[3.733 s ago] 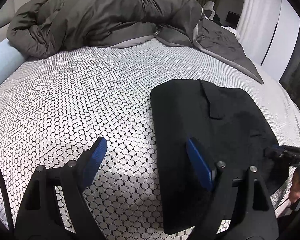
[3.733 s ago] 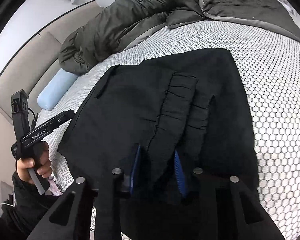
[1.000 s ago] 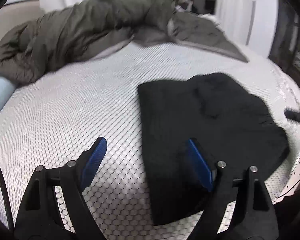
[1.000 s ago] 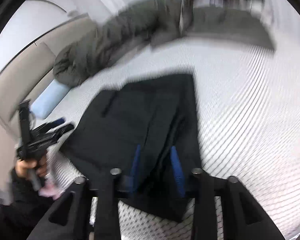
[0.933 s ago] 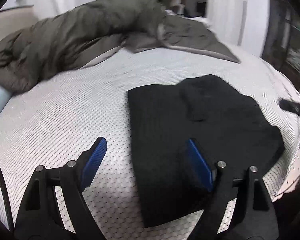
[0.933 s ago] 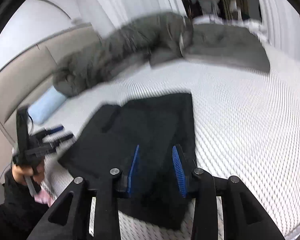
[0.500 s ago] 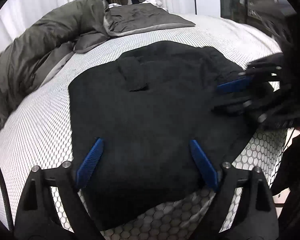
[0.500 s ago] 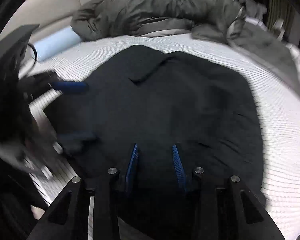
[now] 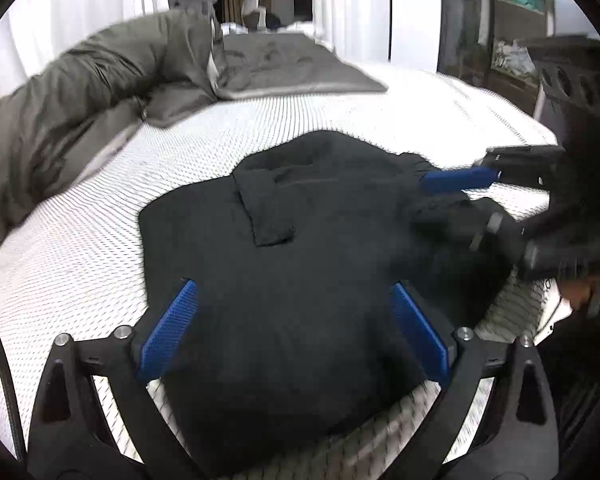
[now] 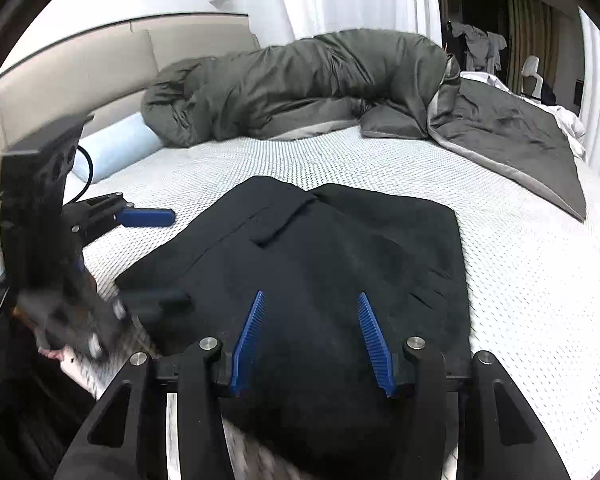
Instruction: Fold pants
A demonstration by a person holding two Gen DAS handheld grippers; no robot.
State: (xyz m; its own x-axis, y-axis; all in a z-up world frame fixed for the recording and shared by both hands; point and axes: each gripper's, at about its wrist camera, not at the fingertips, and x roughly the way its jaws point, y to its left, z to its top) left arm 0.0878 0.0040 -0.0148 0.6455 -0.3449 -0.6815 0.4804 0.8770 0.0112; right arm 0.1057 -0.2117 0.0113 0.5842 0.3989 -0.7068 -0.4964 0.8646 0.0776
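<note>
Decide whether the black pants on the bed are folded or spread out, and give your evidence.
Folded. The black pants lie as a compact layered block on the bed, no legs extended, a flap doubled over on top.

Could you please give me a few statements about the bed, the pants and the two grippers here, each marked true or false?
1. The black pants lie folded on the white mattress. True.
2. A grey duvet is heaped at the far side of the bed. True.
3. The left gripper is clamped on the duvet. False: it is open, over the pants.
4. The right gripper has lifted the pants off the bed. False: its jaws are opening and the pants lie flat.
</note>
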